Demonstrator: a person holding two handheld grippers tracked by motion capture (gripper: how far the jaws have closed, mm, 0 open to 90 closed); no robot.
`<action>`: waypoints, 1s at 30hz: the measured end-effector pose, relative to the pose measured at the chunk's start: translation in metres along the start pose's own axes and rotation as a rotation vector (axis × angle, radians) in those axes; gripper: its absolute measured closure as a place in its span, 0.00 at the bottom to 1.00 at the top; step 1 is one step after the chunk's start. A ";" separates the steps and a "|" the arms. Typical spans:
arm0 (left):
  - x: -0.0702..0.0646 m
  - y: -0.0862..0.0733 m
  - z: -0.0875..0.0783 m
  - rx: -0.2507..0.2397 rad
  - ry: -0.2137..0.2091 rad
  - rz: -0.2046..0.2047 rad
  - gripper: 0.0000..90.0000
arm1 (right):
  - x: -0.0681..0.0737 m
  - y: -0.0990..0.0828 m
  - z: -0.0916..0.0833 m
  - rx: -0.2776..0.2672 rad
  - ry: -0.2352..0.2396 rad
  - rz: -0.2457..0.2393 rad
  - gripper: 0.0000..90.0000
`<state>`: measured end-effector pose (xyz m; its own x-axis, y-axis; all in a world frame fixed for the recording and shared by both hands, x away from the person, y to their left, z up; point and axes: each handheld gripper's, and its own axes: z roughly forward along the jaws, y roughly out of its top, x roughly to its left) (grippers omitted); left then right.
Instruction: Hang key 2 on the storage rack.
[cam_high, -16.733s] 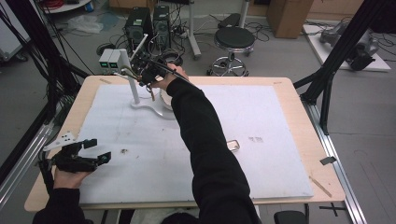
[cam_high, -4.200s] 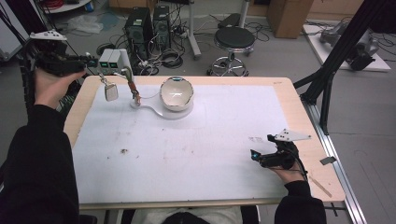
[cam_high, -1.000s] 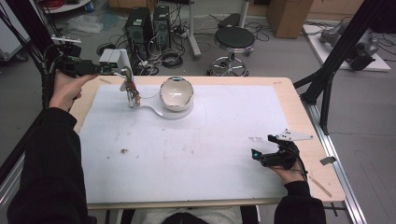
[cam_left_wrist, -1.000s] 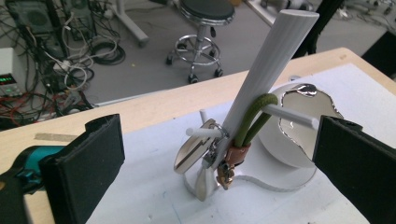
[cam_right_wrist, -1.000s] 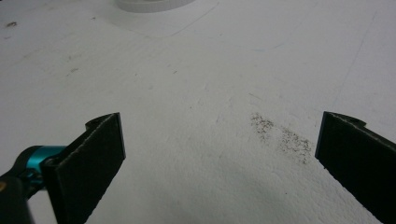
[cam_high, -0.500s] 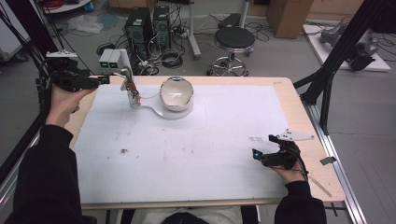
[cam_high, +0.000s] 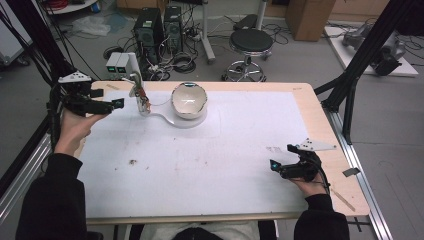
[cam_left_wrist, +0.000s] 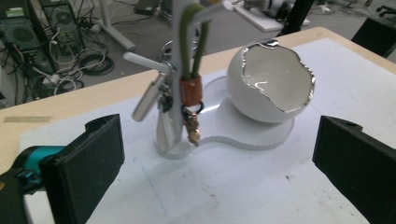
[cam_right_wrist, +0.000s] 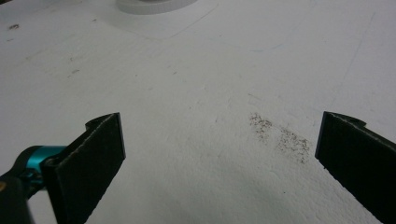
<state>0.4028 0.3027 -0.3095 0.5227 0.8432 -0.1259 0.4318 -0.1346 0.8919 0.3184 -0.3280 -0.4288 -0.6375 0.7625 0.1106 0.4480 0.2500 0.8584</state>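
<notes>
left claw (cam_high: 117, 103) spread wide (no readable writing), facing key stand (cam_left_wrist: 173, 81), eggshell bowl (cam_left_wrist: 272, 84)

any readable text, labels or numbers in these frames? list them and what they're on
None readable.
Leather band on the key strap, on the stand beside the bowl: no print visible.
Grey boxes on the floor behind the table: front markings too small to read.
PC towers: no legible badge.
Smudge on the white mat between the right gripper's jaws: dirt, not print.
</notes>
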 end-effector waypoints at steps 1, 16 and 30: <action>-0.003 -0.005 0.000 -0.006 -0.002 0.001 0.03 | 0.000 0.000 0.000 0.000 0.002 0.000 0.01; -0.015 -0.067 -0.002 -0.042 -0.030 -0.042 0.03 | 0.002 0.001 0.003 -0.003 0.016 0.000 0.01; -0.031 -0.093 -0.006 -0.005 -0.089 0.015 0.03 | 0.001 0.001 0.002 -0.005 0.021 -0.008 0.01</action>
<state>0.3420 0.2926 -0.3860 0.5924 0.7915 -0.1503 0.4199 -0.1441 0.8961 0.3192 -0.3256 -0.4290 -0.6539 0.7479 0.1145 0.4401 0.2528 0.8616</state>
